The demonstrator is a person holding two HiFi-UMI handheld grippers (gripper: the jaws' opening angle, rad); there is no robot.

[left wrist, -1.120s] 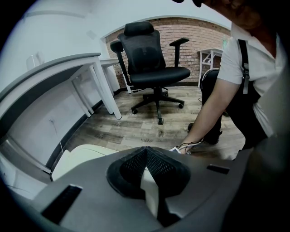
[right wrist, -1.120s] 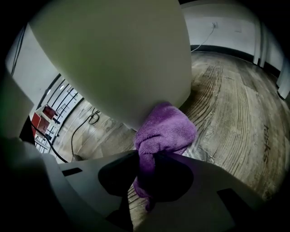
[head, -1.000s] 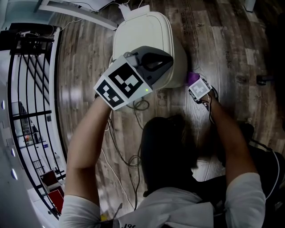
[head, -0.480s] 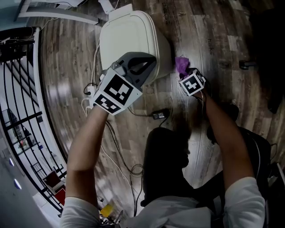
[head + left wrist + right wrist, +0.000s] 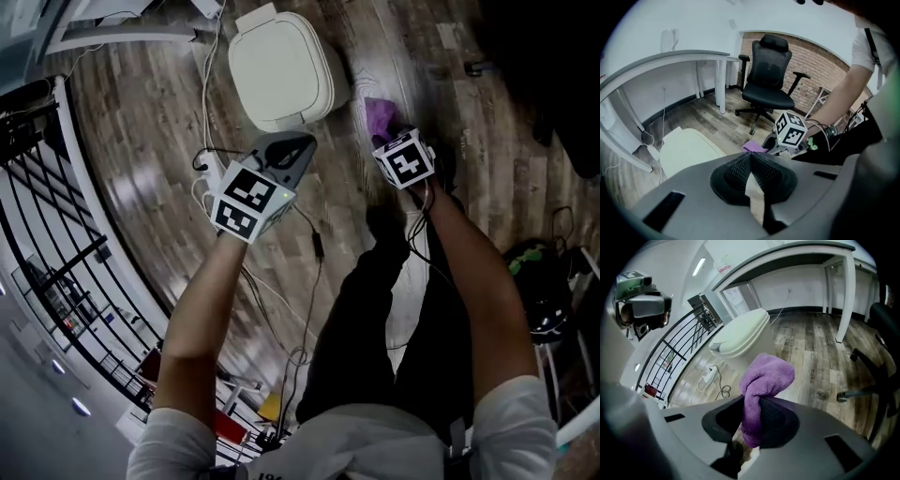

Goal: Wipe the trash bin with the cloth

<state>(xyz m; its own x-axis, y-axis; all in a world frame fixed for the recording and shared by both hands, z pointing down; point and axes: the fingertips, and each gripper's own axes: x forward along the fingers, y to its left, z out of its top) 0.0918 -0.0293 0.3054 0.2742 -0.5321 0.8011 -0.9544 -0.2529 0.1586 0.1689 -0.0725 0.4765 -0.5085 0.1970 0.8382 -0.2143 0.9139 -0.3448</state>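
cloth point(image 5: 377, 111): half hidden behind right tool point(image 5: 386, 131) | trash bin point(image 5: 281, 70): sides obscured

- cloth point(image 5: 766, 376): purple, soft fuzzy terry pile, matt.
- trash bin point(image 5: 281, 70): cream plastic, smooth lid with a faint sheen.
- floor point(image 5: 150, 141): wood-grain planks, smooth, glossy in patches.
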